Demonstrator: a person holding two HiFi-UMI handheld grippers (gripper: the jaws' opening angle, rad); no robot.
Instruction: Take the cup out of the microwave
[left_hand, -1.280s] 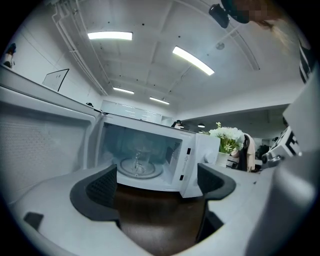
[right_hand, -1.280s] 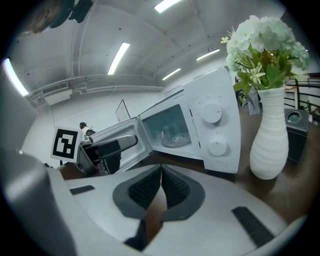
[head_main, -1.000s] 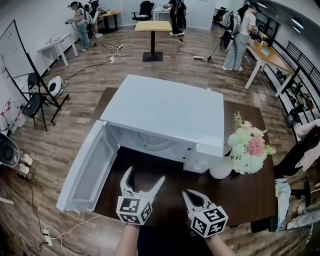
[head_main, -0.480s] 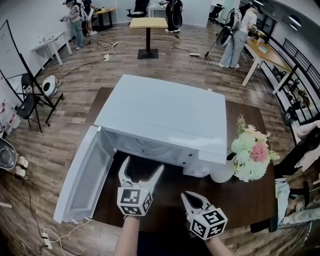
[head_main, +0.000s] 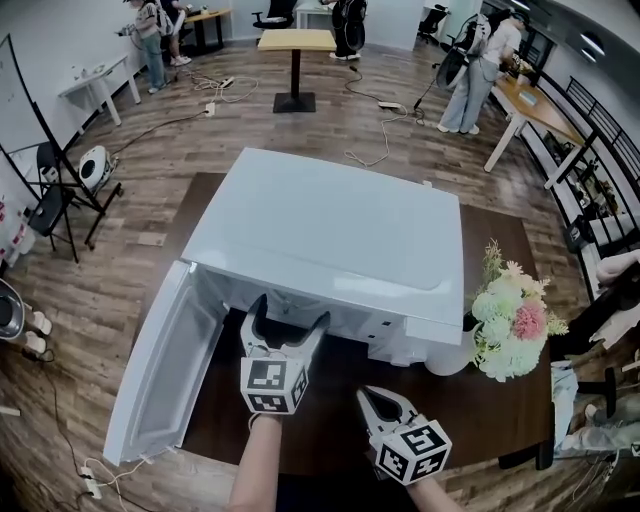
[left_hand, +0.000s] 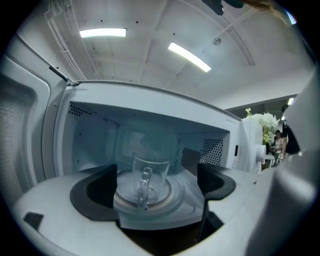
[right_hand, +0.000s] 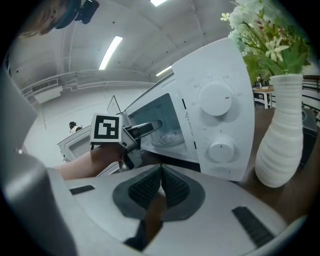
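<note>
Jaws wide apart on left gripper (head_main: 290, 318), at the microwave (head_main: 330, 230) mouth; glass cup (left_hand: 149, 177) upright straight ahead inside, handle facing out. Jaws clenched empty on right gripper (head_main: 378, 400), farther from the microwave.

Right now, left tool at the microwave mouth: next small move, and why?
Probably ease the left tool straight in: its jaws stand apart, and the glass cup sits upright on the turntable farther in, lined up between them, handle outward.
</note>
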